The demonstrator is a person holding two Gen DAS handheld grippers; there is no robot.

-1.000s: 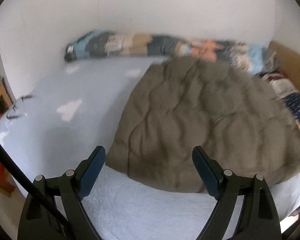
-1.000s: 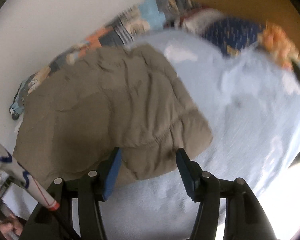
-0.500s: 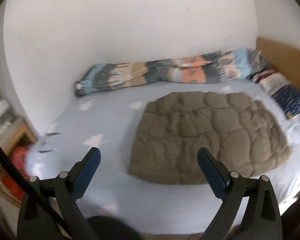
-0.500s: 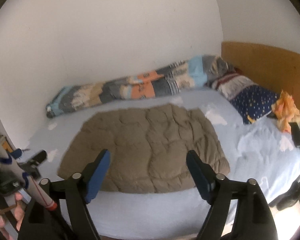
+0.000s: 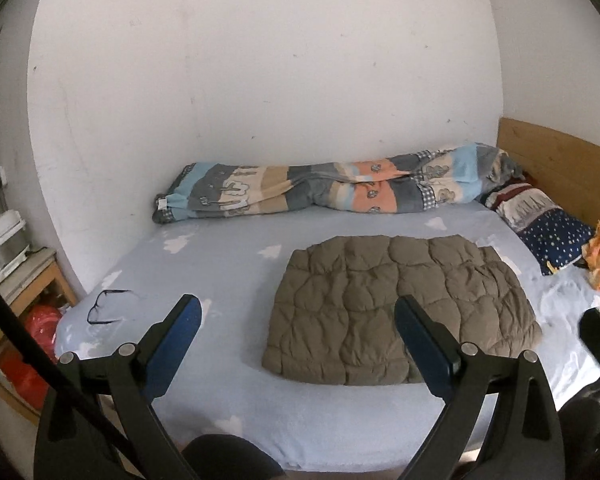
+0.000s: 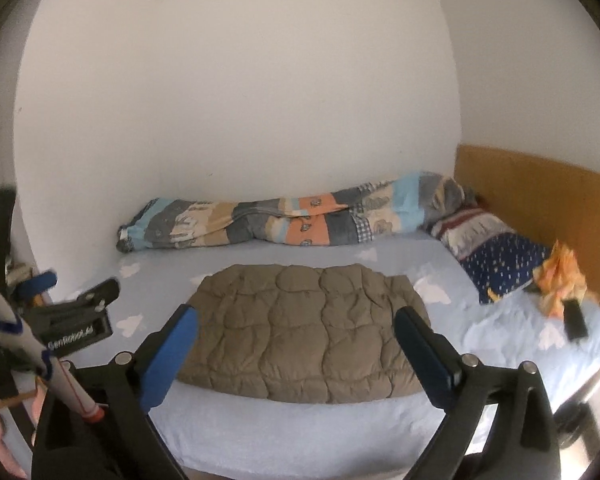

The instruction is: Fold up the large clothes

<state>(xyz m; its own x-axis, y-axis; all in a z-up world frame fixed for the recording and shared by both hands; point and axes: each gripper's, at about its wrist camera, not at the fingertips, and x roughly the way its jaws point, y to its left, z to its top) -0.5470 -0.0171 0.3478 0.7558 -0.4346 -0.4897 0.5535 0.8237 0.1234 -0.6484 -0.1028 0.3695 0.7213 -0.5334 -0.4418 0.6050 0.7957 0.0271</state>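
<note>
the folded brown quilted coat (image 5: 396,312) lies flat mid-bed (image 5: 220,264), ahead of and below both grippers — long axis side to side. left gripper (image 5: 298,320) gapes empty; right gripper (image 6: 296,330), jaws opening, empty, faces it more squarely.

The bed (image 5: 228,264), under a pale blue sheet with white cloud shapes, carries a folded brown quilted jacket (image 5: 396,312) near its middle. A rolled patchwork duvet (image 5: 340,192) lies along the wall side. Two pillows (image 5: 548,228) sit by the wooden headboard (image 5: 560,160), with an orange cloth (image 6: 560,280) and a dark phone (image 6: 575,318) beside them. Glasses (image 5: 106,306) lie near the foot-end corner.
</note>
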